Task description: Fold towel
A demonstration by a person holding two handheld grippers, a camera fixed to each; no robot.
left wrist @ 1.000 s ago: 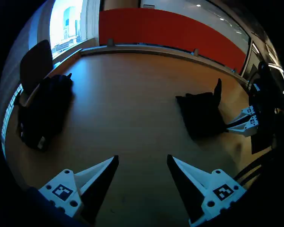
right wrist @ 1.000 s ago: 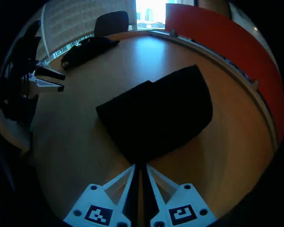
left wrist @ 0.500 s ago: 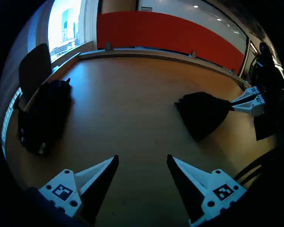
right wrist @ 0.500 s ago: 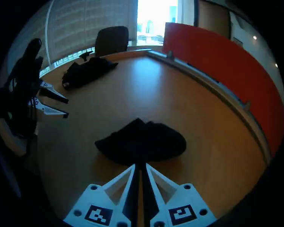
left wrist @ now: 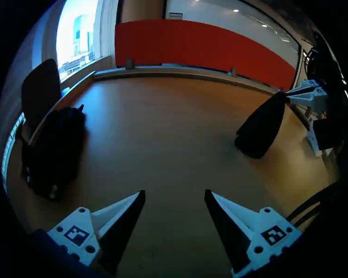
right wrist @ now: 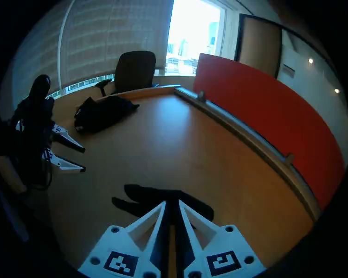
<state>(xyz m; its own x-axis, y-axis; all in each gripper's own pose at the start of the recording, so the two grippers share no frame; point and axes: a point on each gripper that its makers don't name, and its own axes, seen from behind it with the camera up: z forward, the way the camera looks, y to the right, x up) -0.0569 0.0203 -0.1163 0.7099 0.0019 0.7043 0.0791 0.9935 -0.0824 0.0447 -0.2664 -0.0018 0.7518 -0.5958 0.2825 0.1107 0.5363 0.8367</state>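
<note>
Dark towel (left wrist: 261,129) is dangling from the clamped right gripper (left wrist: 285,94); the open left gripper (left wrist: 174,204) should be reaching for its lower corner.

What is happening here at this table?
A person works on a dark towel with two handheld grippers. The right gripper is shut on its top end and holds it up, so it hangs with the lower end at or near the table. The left gripper is open and empty, apart from the towel. A black bag lies nearby.
</note>
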